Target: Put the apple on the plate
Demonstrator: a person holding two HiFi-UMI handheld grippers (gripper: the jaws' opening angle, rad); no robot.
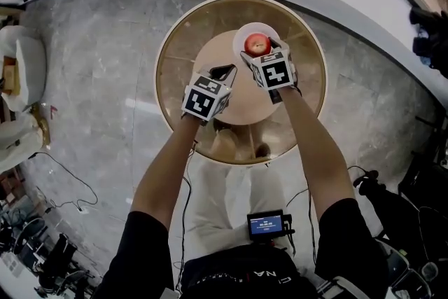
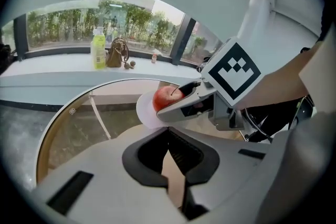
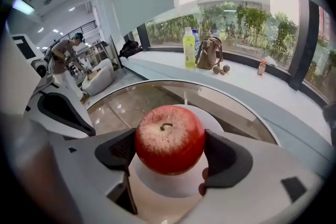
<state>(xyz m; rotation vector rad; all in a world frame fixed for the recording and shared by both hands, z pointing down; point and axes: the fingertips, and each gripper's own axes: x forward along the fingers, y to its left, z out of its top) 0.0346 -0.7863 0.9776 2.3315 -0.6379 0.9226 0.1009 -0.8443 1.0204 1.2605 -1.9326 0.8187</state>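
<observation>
Left side: the left hand-held gripper (image 1: 224, 72) hung over the tan middle of the round desk (image 1: 178, 45). Its jaws were drawn together with nothing between them. It stood just beside the plate and apart from it. It played no part in the carry.

Centre to right: the white plate (image 1: 240, 37) lay on the desk's far middle. The apple (image 3: 169, 139) sat directly over it, inside the rim. The right hand-held gripper (image 1: 259, 51) was clamped on the apple, one dark pad on each flank.

Progress, as a judgement: the carry looked done and the apple was at its goal. Whether its underside touched the plate could not be told. Left to do were settling it if it was still clear of the plate, opening the jaws and backing the gripper off.

Orientation: the apple was near-round, with no marked long axis. The stem-to-base line stood close to upright. The stem pointed up, leaning a little toward the right gripper's camera. The jaws gripped it across its widest part, square to that line.
</observation>
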